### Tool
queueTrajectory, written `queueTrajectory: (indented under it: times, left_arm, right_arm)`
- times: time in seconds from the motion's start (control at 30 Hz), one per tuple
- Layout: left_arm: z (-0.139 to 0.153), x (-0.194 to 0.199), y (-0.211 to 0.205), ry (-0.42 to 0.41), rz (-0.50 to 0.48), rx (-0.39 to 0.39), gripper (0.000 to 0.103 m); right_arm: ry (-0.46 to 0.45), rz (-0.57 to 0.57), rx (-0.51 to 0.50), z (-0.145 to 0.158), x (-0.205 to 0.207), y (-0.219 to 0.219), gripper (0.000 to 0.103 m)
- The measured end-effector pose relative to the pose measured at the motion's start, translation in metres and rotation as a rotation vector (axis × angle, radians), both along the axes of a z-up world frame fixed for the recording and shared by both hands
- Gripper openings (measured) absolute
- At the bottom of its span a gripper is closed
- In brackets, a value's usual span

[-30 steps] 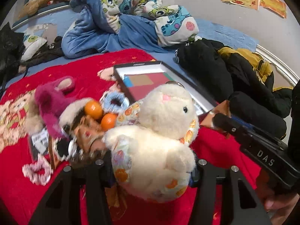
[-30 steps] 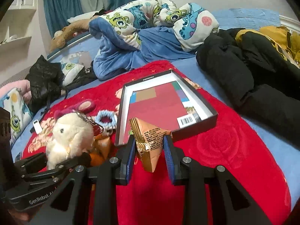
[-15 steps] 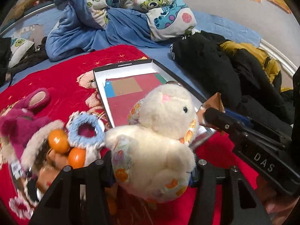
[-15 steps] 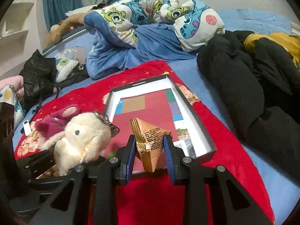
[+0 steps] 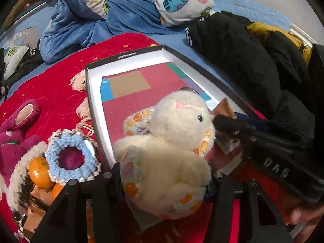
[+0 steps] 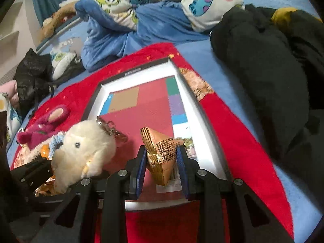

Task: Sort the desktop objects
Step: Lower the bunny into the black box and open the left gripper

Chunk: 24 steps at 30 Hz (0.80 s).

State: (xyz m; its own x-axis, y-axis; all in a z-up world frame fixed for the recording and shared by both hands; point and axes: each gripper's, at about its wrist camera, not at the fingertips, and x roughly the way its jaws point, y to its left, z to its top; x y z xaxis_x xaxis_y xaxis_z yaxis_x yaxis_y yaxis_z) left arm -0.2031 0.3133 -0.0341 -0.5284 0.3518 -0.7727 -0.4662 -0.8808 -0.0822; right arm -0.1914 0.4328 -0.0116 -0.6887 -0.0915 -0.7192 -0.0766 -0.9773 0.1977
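Observation:
My left gripper [image 5: 164, 174] is shut on a cream plush bunny [image 5: 172, 141] with an orange-print dress and a metal keychain clasp; the bunny also shows in the right wrist view [image 6: 85, 151]. It hangs over the near part of a shallow black-rimmed box [image 5: 95, 109] with a red patchwork floor. My right gripper [image 6: 162, 162] is shut on a gold triangular snack packet [image 6: 162, 151], held over the same box [image 6: 202, 119]. The right gripper [image 5: 228, 121] shows beside the bunny in the left wrist view.
Left of the box on the red blanket [image 5: 50, 85] lie a blue crochet ring [image 5: 70, 160], two small oranges [image 5: 38, 172] and a magenta plush [image 5: 16, 133]. Black and yellow jackets [image 6: 273, 70] lie to the right; a blue cartoon duvet [image 6: 141, 10] is piled behind.
Both grippers have moved forward with their loads, from beside and before the box to over its near part. The heap of small objects has slid to the left of my left view.

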Motion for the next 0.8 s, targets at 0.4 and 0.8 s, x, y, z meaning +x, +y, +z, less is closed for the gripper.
queueTrajectory:
  times: [0.4,0.8]
  left_arm:
    - [-0.018,-0.009,0.015,0.036,-0.013,-0.055,0.056]
    - [-0.019,-0.002,0.014,0.090,0.004,-0.061,0.062]
  right_arm:
    - [0.032,0.002,0.080,-0.009,0.006,-0.006,0.028]
    - [0.119,-0.023,0.080,-0.009,0.016,-0.005,0.031]
